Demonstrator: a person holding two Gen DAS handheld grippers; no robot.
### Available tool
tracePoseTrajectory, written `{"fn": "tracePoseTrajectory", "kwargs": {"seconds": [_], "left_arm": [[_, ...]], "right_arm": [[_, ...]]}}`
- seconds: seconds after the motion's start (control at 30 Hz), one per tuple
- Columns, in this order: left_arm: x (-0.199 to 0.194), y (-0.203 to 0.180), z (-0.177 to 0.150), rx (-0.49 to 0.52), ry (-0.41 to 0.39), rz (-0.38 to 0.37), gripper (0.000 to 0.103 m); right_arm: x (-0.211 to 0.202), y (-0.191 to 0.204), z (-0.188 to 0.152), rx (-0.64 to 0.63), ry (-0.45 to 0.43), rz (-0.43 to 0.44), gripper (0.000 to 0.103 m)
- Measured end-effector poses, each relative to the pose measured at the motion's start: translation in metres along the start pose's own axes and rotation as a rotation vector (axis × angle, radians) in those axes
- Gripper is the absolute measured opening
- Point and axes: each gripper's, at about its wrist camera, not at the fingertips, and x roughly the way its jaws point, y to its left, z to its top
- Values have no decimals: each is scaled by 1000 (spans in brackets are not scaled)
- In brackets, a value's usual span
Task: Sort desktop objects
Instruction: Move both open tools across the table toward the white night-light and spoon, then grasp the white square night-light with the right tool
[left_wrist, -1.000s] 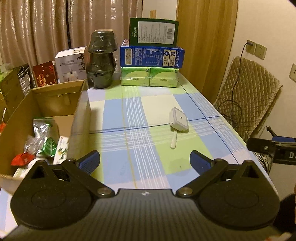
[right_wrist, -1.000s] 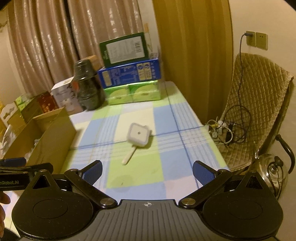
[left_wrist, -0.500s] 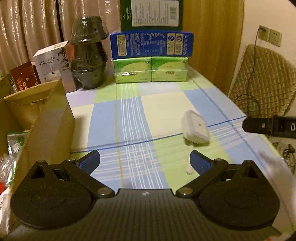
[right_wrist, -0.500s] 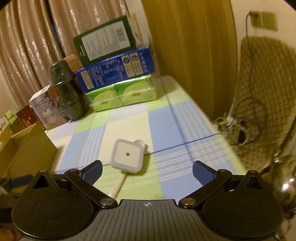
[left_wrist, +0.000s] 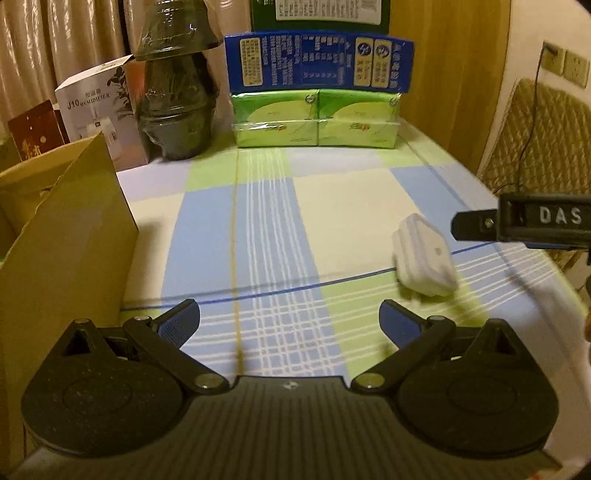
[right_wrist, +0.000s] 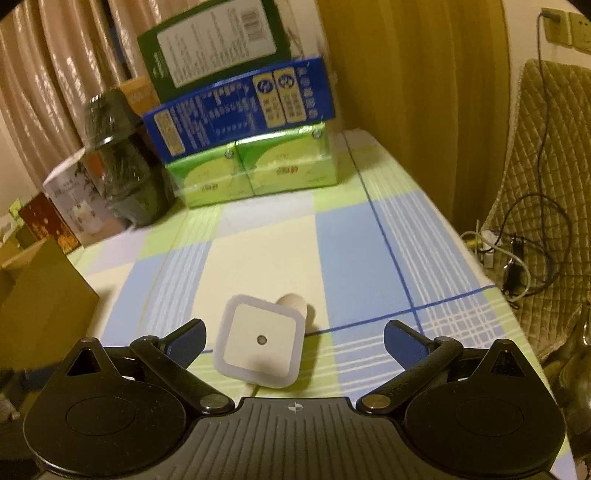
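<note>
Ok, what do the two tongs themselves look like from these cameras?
Both the left tongs and the right tongs match: black ribbed body with a small compass mark, two round black discs, angled black link arms with silver pivots, and blue finger pads. The left view shows white "DAS" lettering on the right one's side.

The white box (left_wrist: 98, 110) at the back left reads "J10 HUMIDIFIER". The black right gripper (left_wrist: 524, 223), seen side-on from the left wrist view, bears white letters "DAS", cut off by the frame edge. Print on the blue box (left_wrist: 319, 62) and green box (right_wrist: 214, 44) is too small to read.
</note>
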Motion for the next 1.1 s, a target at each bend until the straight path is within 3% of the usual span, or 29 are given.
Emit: {"fn": "tracePoseTrajectory", "kwargs": {"seconds": [0.33,1.0,1.07,1.1], "left_arm": [[21,10,-3,-60,20,-1,102],[26,15,-4,-111,40,-52,102],[26,15,-4,-110,40,-50,102],[27,14,-4,-107,40,-49,102]], "right_arm": [[27,4,-8,43,38,68,96],[51,3,-12,88,77,61,80],[52,3,-14,93,80,67,77],[53,3,-14,94,84,72,70]]}}
